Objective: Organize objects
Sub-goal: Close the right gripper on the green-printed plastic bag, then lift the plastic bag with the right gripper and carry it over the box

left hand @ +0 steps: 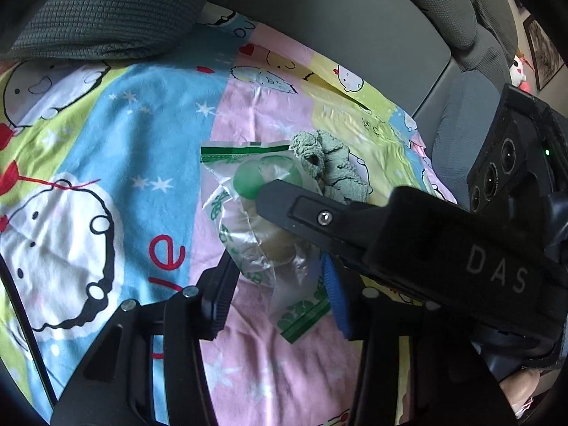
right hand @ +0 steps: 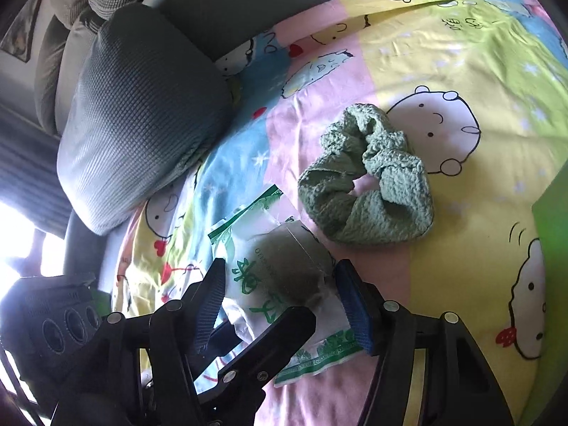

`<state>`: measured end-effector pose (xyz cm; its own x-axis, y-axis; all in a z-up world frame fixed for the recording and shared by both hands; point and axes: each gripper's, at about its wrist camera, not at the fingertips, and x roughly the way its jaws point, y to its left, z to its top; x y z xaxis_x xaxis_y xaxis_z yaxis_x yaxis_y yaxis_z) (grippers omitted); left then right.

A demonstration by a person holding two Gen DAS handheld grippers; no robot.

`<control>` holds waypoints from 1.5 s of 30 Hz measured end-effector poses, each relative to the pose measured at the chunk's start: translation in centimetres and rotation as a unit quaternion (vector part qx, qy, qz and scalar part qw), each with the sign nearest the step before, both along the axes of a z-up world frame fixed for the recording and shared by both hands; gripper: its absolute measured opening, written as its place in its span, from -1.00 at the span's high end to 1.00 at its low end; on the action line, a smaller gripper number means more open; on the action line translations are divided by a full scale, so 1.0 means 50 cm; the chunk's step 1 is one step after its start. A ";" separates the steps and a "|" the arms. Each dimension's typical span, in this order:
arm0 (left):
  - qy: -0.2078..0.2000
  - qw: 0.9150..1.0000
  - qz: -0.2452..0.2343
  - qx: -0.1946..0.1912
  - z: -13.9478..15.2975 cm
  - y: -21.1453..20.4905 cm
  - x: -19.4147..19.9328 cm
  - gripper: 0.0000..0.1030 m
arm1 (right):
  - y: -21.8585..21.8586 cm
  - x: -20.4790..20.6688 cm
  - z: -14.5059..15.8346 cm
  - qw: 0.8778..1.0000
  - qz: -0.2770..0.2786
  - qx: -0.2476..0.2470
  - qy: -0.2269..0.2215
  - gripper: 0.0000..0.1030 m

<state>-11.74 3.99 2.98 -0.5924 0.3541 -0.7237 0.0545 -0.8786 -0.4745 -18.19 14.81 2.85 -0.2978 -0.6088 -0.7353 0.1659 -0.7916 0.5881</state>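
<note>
The left hand-held gripper [left hand: 280, 284] has its two fingers set either side of a clear plastic packet [left hand: 248, 213] printed with green characters; the blue-ribbed right finger [left hand: 335, 294] lies against the packet's crinkled lower edge, while the left finger [left hand: 222, 294] stands just beside it with a sliver of sheet showing between, so the jaws are apart and not clamped. The right hand-held gripper [right hand: 280, 294] reaches in from the other side, and in the right wrist view its blue pads [right hand: 355, 305] straddle the same packet [right hand: 284, 269] around a dark greenish lump inside; whether they press on it cannot be told. One finger of the left tool crosses low in that view, over the packet's near end. In the left wrist view the right tool's black finger lies over the packet's far part, next to a round green piece inside the wrapper. Just beyond the packet, a sage-green knitted scrunchie [right hand: 365, 177] lies flat on the bed. The bed sheet [right hand: 461, 71] is a patchwork of pink, yellow, blue and green with cartoon faces. A grey textured pillow [right hand: 142, 113] leans at the head of the bed.
</note>
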 end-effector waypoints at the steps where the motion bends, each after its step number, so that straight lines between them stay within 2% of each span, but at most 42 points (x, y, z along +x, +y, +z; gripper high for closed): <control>1: 0.004 1.000 0.000 -0.004 0.005 0.000 0.004 0.14 | -0.001 0.003 0.004 1.000 0.001 -0.002 0.003 -0.24; 12: 0.078 0.996 -0.014 -0.034 0.101 0.023 0.068 0.11 | 0.021 0.076 0.101 0.997 -0.022 -0.033 0.068 -0.24; 25: 0.158 0.984 -0.060 -0.051 0.192 0.081 0.128 0.09 | 0.082 0.166 0.205 0.986 -0.071 -0.038 0.148 -0.25; 38: 0.190 0.973 -0.126 -0.045 0.222 0.154 0.144 0.09 | 0.161 0.231 0.249 0.975 -0.131 -0.021 0.176 -0.25; 45: 0.182 0.966 -0.179 -0.044 0.216 0.223 0.142 0.08 | 0.237 0.267 0.240 0.968 -0.185 -0.022 0.167 -0.25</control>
